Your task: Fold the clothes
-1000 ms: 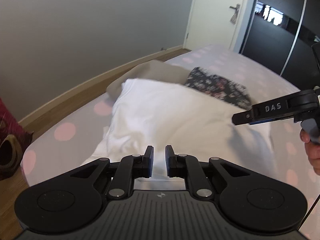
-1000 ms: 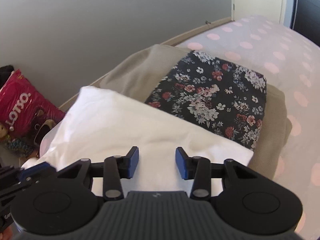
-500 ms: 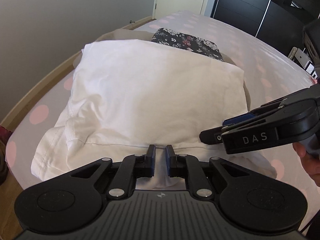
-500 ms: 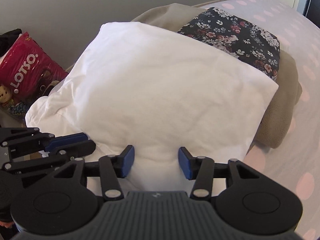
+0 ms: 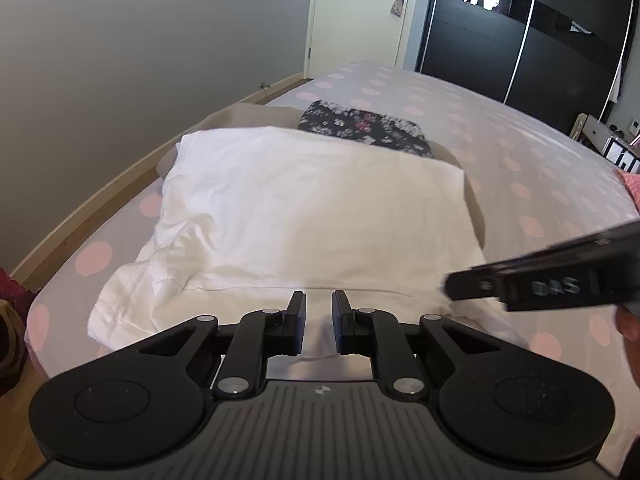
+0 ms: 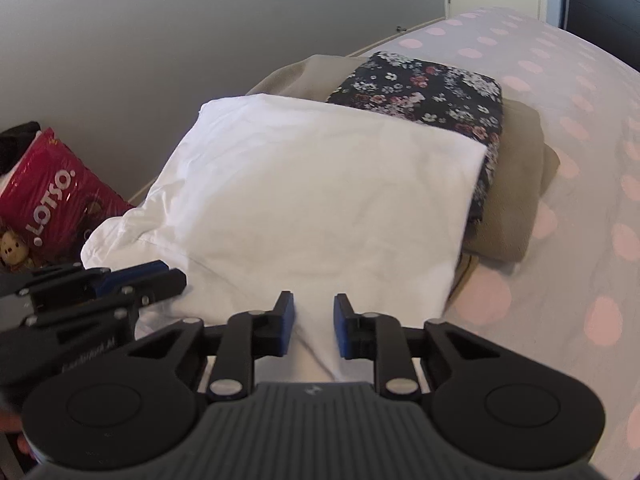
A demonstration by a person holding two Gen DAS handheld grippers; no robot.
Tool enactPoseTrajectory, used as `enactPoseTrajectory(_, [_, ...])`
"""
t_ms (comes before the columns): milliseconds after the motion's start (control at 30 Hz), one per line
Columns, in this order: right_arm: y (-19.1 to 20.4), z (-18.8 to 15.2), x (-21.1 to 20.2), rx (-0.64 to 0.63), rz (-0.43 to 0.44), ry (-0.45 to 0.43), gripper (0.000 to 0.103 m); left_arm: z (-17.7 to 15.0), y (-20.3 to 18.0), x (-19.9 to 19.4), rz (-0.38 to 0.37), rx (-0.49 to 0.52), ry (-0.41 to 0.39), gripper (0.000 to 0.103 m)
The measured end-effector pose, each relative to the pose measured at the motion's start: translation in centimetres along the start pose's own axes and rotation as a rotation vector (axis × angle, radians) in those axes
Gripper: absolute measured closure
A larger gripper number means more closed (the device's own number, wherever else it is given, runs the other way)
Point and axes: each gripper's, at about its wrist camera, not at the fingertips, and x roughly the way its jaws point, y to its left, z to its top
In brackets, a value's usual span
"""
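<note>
Bed (image 5: 500, 152): fills the middle and right of both views, dressed in a pale grey sheet with pink dots.
White garment (image 5: 312, 220): lies in the centre of the frame, folded into a rough rectangle; its crumpled lower-left end rests straight on the sheet, its far end lies on the beige piece.
Beige garment (image 6: 516, 208): folded flat on the bed, upper centre, showing past the white one on the right.
Floral garment (image 6: 424, 88): dark, folded, stacked on the beige piece rather than on the sheet.
</note>
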Motion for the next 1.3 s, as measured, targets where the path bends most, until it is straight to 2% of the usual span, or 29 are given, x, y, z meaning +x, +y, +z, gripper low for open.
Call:
enactPoseTrajectory(167, [-0.2, -2.6, 1.2, 0.019, -0.011, 0.045, 0.084, -0.5, 0.8, 1.3, 0.019, -0.017, 0.056, 0.092])
enactPoseTrajectory(267, [-0.4, -3.7, 0.8, 0.027, -0.023, 0.023, 0.083, -0.7, 0.8, 1.1, 0.021, -0.009, 0.039, 0.092])
enactPoseTrajectory(367, [-0.4, -4.4, -0.7, 0.040, -0.034, -0.012, 0.078, -1.2, 0.2, 0.3, 0.048, 0.004, 0.005, 0.091])
enactPoseTrajectory(400, [-0.4, -4.8, -1.4, 0.047, -0.037, -0.031, 0.067, -1.5, -0.1, -0.1, 0.060, -0.006, -0.012, 0.090])
enactPoseTrajectory(467, [-0.3, -5.5, -2.8, 0.066, -0.043, -0.078, 0.053, -2.1, -0.6, -1.3, 0.079, -0.040, -0.052, 0.074])
enactPoseTrajectory(533, [0.0, -6.2, -4.2, 0.086, -0.056, -0.126, 0.053, -2.7, -1.5, -2.6, 0.086, -0.067, -0.095, 0.059])
enactPoseTrajectory(600, [0.5, -6.6, -5.4, 0.090, -0.077, -0.168, 0.048, -3.2, -2.6, -4.0, 0.098, -0.072, -0.144, 0.054])
enactPoseTrajectory(667, [1.0, -6.8, -6.5, 0.070, -0.102, -0.197, 0.045, -3.7, -3.7, -5.0, 0.133, -0.056, -0.175, 0.043])
enactPoseTrajectory(700, [1.1, -6.8, -7.1, 0.059, -0.113, -0.211, 0.042, -3.9, -4.1, -5.3, 0.151, -0.052, -0.182, 0.041])
enactPoseTrajectory(767, [1.2, -6.6, -8.2, 0.046, -0.126, -0.235, 0.038, -4.2, -4.9, -5.8, 0.178, -0.043, -0.191, 0.040])
enactPoseTrajectory(900, [1.5, -6.4, -9.8, 0.007, -0.163, -0.266, 0.033, -3.8, -5.2, -6.0, 0.185, -0.037, -0.165, 0.038])
enactPoseTrajectory(967, [1.5, -6.3, -10.3, -0.005, -0.183, -0.271, 0.032, -3.6, -5.0, -6.3, 0.188, -0.061, -0.154, 0.032])
enactPoseTrajectory(1133, [1.2, -6.8, -10.6, 0.012, -0.199, -0.280, 0.027, -3.7, -4.7, -6.9, 0.142, -0.098, -0.147, 0.029])
enactPoseTrajectory(1300, [1.5, -8.0, -9.8, 0.016, -0.214, -0.299, 0.027, -4.3, -4.9, -6.6, 0.192, -0.077, -0.158, 0.029])
